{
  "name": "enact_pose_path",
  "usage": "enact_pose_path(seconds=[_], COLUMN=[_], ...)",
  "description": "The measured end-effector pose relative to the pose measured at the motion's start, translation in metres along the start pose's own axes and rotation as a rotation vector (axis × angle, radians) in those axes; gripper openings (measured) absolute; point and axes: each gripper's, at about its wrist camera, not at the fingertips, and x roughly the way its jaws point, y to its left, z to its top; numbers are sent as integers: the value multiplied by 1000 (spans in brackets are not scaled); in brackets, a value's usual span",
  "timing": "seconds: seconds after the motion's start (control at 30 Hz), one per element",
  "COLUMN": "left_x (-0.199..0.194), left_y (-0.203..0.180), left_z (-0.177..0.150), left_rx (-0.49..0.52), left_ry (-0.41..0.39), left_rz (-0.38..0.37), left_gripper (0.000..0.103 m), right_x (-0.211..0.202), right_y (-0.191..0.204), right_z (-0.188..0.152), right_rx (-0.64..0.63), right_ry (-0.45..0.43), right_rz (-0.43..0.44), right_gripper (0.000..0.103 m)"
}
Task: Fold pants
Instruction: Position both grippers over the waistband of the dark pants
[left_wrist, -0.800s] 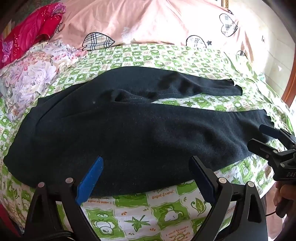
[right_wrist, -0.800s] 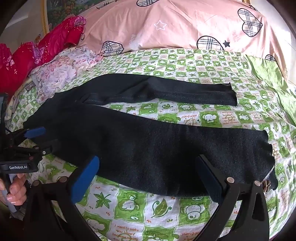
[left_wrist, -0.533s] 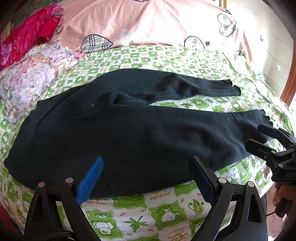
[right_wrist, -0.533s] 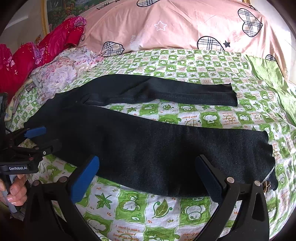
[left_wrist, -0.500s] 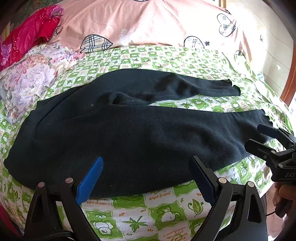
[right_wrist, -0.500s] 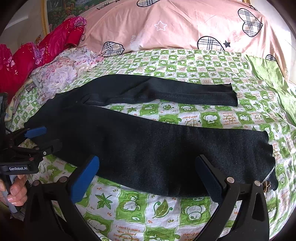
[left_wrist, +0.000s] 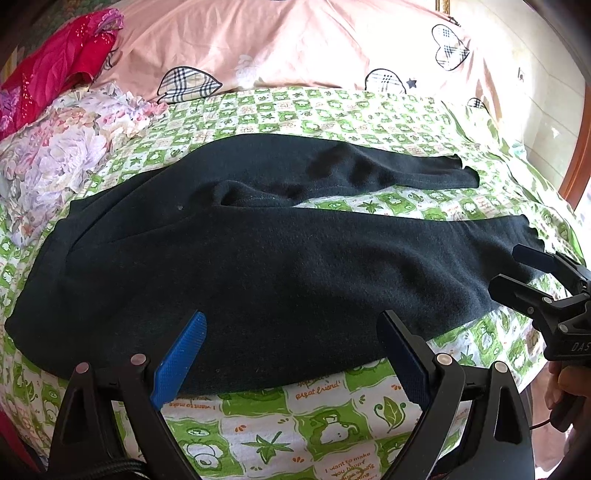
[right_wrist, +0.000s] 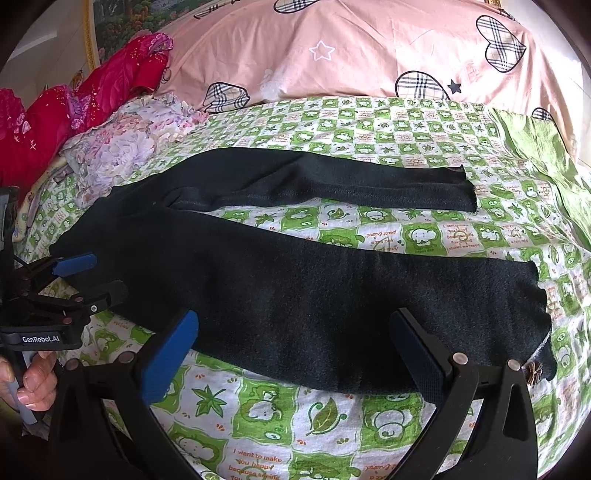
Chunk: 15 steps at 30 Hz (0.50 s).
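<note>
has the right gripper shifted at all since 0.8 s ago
No. In the left wrist view the open right gripper sits at the same spot beside the hem of the black fabric pants, on the green checked bedsheet.

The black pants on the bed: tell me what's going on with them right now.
A person is holding a two-finger gripper in each hand over a pair of black pants spread flat on a green-checked bedsheet, legs apart and unfolded. The left gripper is open at the near edge toward the waist end; the right gripper is open at the near leg, toward its cuff. Neither has gripped the fabric, so no fold has been made.
</note>
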Motion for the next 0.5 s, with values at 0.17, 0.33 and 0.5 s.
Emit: enact_pose_path(seconds=[0.17,0.33,0.5], left_x=[1,3,6], left_y=[0,-1,-1], left_z=[1,2,3], left_rx=[3,7,7], left_ry=[3,10,16], left_rz=[-7,-11,-16], left_gripper=[94,94,94], right_x=[-1,-2,1], right_y=[1,1,-2], right_z=[0,1,0], right_rx=[2,9,13], right_ry=[-3,-16,7], right_rz=[1,12,12], right_gripper=[103,103,103])
